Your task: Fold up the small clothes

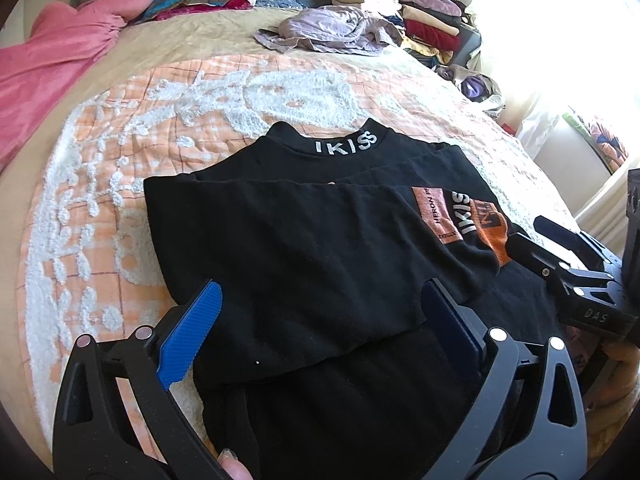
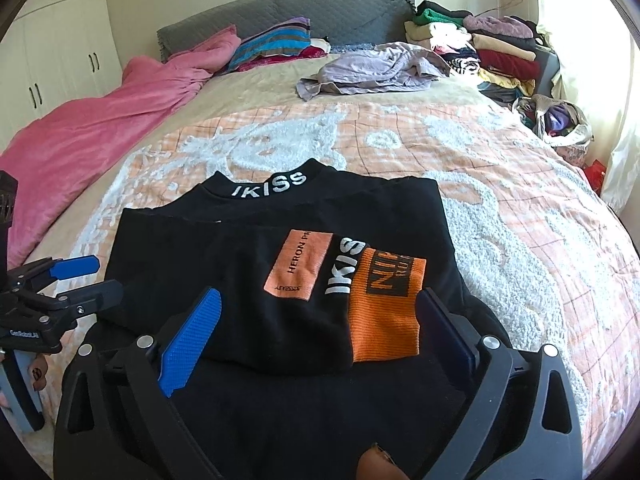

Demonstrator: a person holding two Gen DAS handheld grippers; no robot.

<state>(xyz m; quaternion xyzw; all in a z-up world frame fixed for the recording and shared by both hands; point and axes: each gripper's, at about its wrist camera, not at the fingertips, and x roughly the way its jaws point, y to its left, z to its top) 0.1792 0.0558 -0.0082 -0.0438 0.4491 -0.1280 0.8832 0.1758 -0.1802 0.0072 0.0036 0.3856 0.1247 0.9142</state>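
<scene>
black top (image 1: pixel 320 248) folded, flat on bed (image 1: pixel 120 160), collar away from cameras | left gripper (image 1: pixel 320 328) fingers wide apart above near hem, holding nothing | right gripper (image 2: pixel 316 332) fingers wide apart at orange cuff (image 2: pixel 384 312), empty | near hem cut off behind gripper bodies | orange patch lettering partly folded under

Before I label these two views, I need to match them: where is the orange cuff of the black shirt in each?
Left wrist view: the orange cuff lies right of centre, beside the right gripper.
Right wrist view: it lies low and centre-right, between the open gripper's fingers.
Shared landmark: the white IKISS collar, beyond the cuff in both.
</scene>
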